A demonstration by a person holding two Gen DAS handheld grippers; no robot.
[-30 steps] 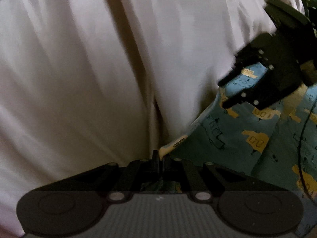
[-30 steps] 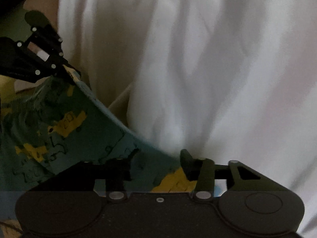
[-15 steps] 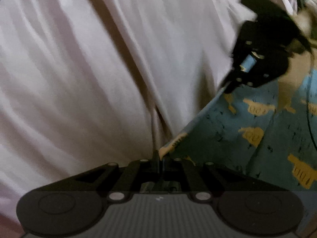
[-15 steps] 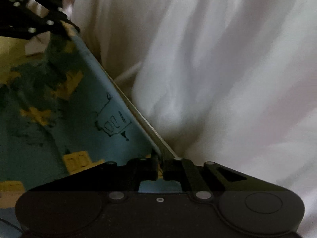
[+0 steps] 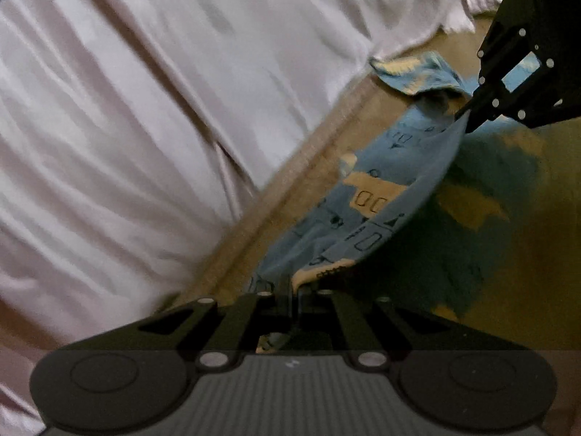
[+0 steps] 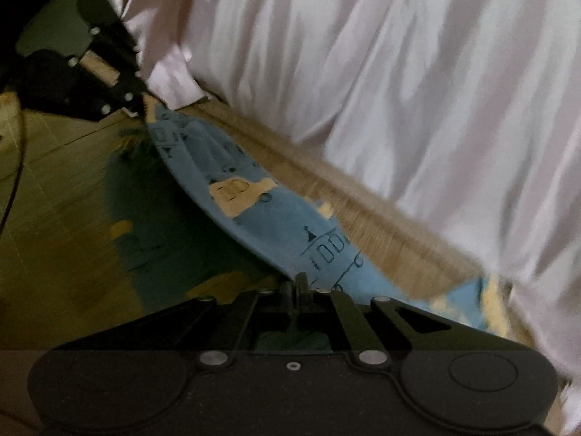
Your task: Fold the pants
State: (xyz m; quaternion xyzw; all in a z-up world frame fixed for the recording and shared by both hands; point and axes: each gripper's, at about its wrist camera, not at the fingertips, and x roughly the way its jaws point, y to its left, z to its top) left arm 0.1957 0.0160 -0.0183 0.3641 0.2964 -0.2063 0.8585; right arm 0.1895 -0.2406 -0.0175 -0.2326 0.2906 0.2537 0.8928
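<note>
Pants (image 5: 377,200), blue with yellow print, are held up off a wooden floor (image 6: 54,196), an edge stretched taut between both grippers, shadow cast on the floor below. Left gripper (image 5: 290,290) is clamped on one end of that edge, fingers pressed together with cloth pinched between. Right gripper (image 6: 299,287) is clamped on the other end, no gap seen between its fingers. More pants fabric is seen bunched on the floor beyond the right gripper. White sheet (image 5: 145,109) is draped just behind, its hem near the pants. Frames are motion-blurred
</note>
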